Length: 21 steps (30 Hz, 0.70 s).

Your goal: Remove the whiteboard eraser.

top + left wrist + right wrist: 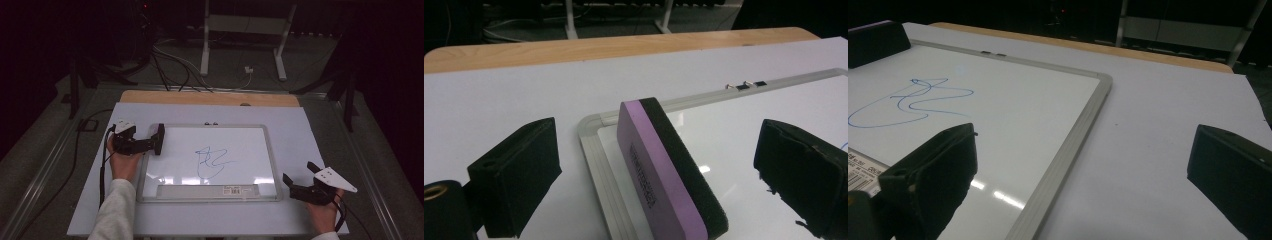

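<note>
A whiteboard (270,150) with a grey frame lies flat on the table and bears a blue scribble (212,160). A purple eraser (659,170) with black felt stands on its long edge at the board's far left corner (594,145). My left gripper (659,145) is open around the eraser, with a gap on each side between jaw and eraser. In the high view the eraser (159,132) sits just ahead of the left gripper (151,143). My right gripper (300,175) is open and holds nothing, low over the table beside the board's right frame (1083,125). The scribble (913,100) shows to its left.
The board rests on a pale sheet (305,125) that covers a wooden tabletop (210,98). A barcode label (240,190) sits on the board's near rail. Two small clips (211,123) are on its far frame. Cables and a white stand (205,45) are on the floor beyond.
</note>
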Each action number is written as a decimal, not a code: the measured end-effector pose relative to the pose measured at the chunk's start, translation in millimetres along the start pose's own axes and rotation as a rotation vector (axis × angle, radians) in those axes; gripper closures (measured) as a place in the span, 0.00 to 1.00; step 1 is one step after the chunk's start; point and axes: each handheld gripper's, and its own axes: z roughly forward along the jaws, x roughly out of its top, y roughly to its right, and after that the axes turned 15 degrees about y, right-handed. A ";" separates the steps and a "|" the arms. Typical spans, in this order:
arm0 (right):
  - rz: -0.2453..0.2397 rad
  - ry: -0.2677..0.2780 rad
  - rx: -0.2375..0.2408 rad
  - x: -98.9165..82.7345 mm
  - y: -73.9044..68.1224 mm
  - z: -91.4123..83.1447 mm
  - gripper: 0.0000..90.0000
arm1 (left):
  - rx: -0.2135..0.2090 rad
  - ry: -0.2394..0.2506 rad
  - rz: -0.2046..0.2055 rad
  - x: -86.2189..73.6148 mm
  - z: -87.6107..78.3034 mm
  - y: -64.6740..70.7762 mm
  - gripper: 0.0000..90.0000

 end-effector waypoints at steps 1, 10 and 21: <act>-0.001 0.000 0.000 0.1 0.2 -0.1 0.00 | -0.002 -0.002 -0.002 -0.6 0.9 0.1 0.06; -0.001 0.001 0.001 0.2 0.5 -0.4 0.00 | -0.021 -0.032 -0.013 -5.3 6.6 3.0 0.08; -0.001 0.001 0.003 0.3 0.5 -0.5 0.00 | -0.077 -0.075 -0.041 -13.7 9.3 5.0 0.20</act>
